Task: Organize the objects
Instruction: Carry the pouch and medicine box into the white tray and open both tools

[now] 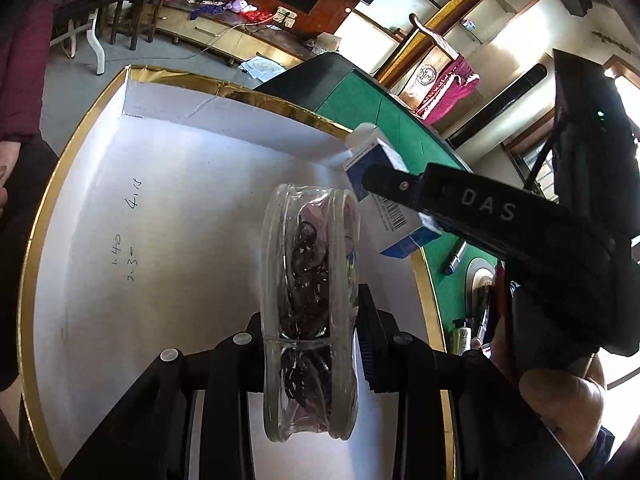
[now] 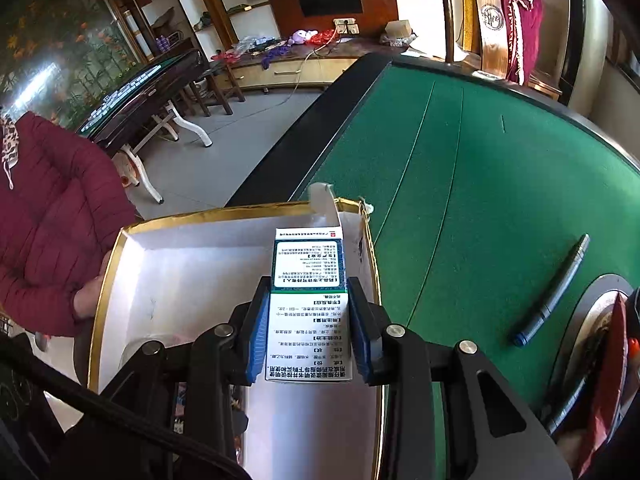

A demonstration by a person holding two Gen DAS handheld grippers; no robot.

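My left gripper (image 1: 310,332) is shut on a clear round plastic case (image 1: 310,280) filled with dark hair ties. It holds the case on edge above the white floor of a gold-rimmed cardboard box (image 1: 240,94). My right gripper (image 2: 308,300) is shut on a blue-and-white medicine carton (image 2: 308,312), its blue pads (image 2: 258,332) pressed on both long sides. The carton (image 1: 394,220) hangs over the box's right rim (image 2: 374,264), tilted, with its top flap open. In the left wrist view the right gripper (image 1: 400,196) reaches in from the right, beside the case.
The box lies on a green felt table (image 2: 480,160). A dark pen (image 2: 556,292) and a round disc (image 2: 596,320) lie to the right. A small bottle (image 1: 460,336) stands near them. A person in a red jacket (image 2: 52,220) rests a hand (image 2: 86,298) on the box's left edge.
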